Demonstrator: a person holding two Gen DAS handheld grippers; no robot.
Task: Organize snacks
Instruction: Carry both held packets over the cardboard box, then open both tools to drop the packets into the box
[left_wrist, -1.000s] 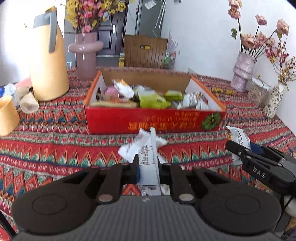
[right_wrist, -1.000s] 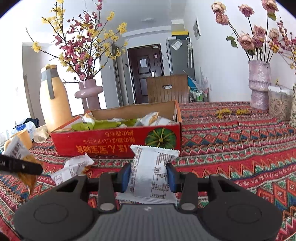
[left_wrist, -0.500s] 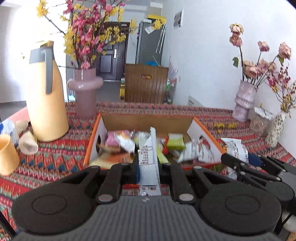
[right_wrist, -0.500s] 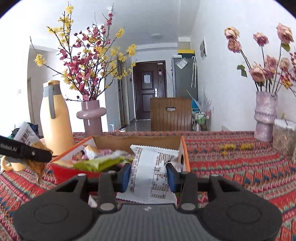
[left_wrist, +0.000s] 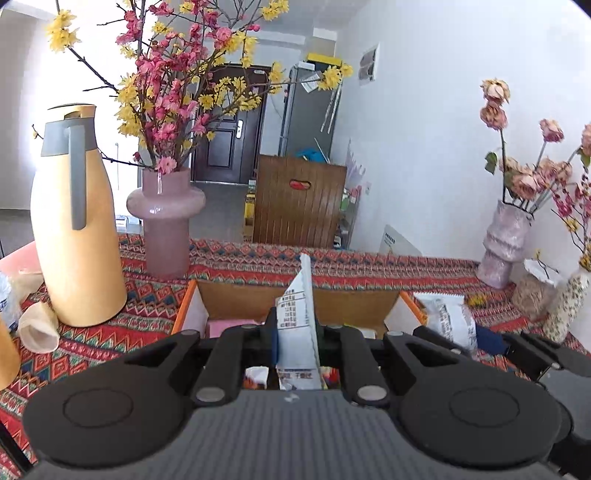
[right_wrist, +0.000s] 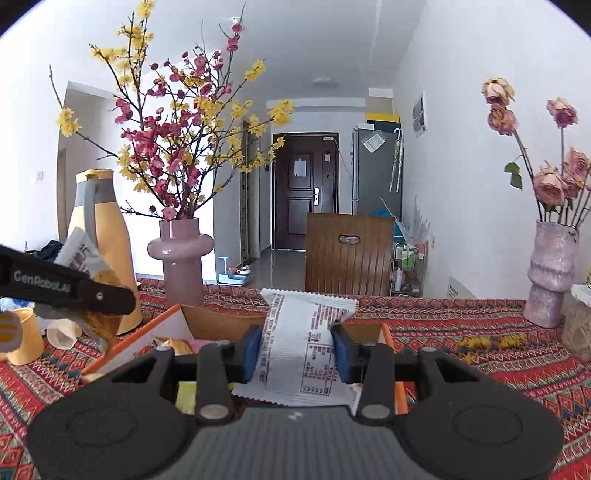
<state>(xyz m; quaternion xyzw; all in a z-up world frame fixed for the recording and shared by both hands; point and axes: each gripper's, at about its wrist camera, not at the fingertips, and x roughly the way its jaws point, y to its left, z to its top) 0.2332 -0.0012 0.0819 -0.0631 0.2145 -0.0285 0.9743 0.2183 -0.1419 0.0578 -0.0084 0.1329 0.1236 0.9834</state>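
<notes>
Since 1 second ago both grippers have risen from the tablecloth and now hang over the cardboard box (left_wrist: 236, 299), each carrying 1 packet. Nearest, the left gripper (left_wrist: 297, 332) pinches a white snack packet (left_wrist: 299, 314) edge-on and upright; the right gripper (right_wrist: 297, 350) clamps a wider white packet (right_wrist: 303, 347) flat across its jaws, likely so both drop in together. Beyond stand the yellow jug (left_wrist: 75, 221) and the pink vase (left_wrist: 166, 218).

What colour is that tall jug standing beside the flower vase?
The tall jug is pale orange-yellow with a grey handle and collar, clearest in the left wrist view.
</notes>
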